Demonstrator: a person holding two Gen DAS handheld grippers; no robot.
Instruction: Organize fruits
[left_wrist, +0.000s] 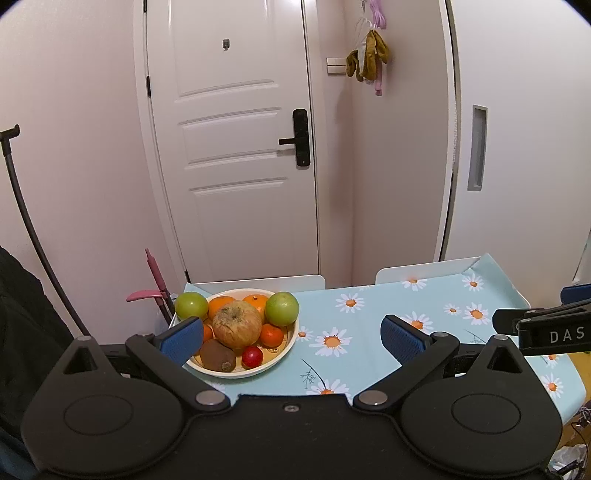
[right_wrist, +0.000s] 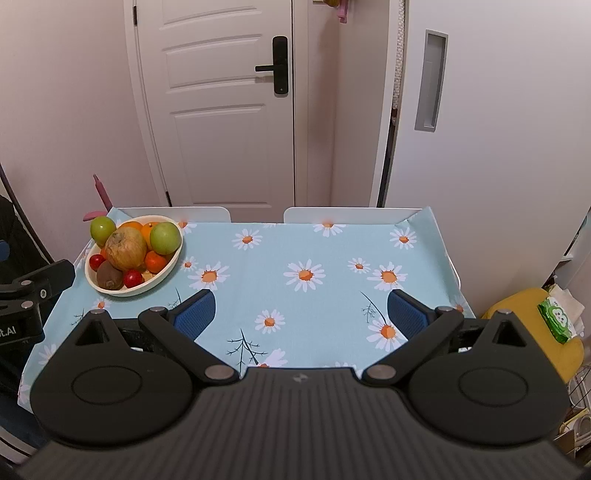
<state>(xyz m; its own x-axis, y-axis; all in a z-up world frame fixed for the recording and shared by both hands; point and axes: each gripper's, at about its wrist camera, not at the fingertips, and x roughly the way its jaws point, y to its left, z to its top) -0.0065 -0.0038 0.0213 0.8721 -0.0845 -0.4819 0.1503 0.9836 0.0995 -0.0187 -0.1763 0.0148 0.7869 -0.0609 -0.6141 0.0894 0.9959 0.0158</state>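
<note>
While both grippers hang above the table with nothing between their fingers, all the fruit sits in a cream bowl (right_wrist: 167, 274) at the far-left corner of the daisy-print tablecloth (right_wrist: 332, 251). From left to right in the right wrist view: a green apple (right_wrist: 102, 228) perches at the bowl's left rim; a small red fruit (right_wrist: 96, 261) and a brown kiwi (right_wrist: 109, 276) lie along the near-left side; a large wrinkled yellow-brown apple (right_wrist: 126, 247) tops the centre; oranges (right_wrist: 130, 226) show behind it; a second red fruit (right_wrist: 133, 278) and a tangerine (right_wrist: 156, 261) lie near the front; a second green apple (right_wrist: 165, 237) rests at the right rim. The left gripper (left_wrist: 291, 338) has its blue pads spread wide, its left pad (left_wrist: 183, 339) overlapping the bowl's near-left edge in its own view. The right gripper (right_wrist: 301, 314) is likewise spread apart, over bare cloth to the right of the bowl. A white door (right_wrist: 221, 103) stands behind the table.
</note>
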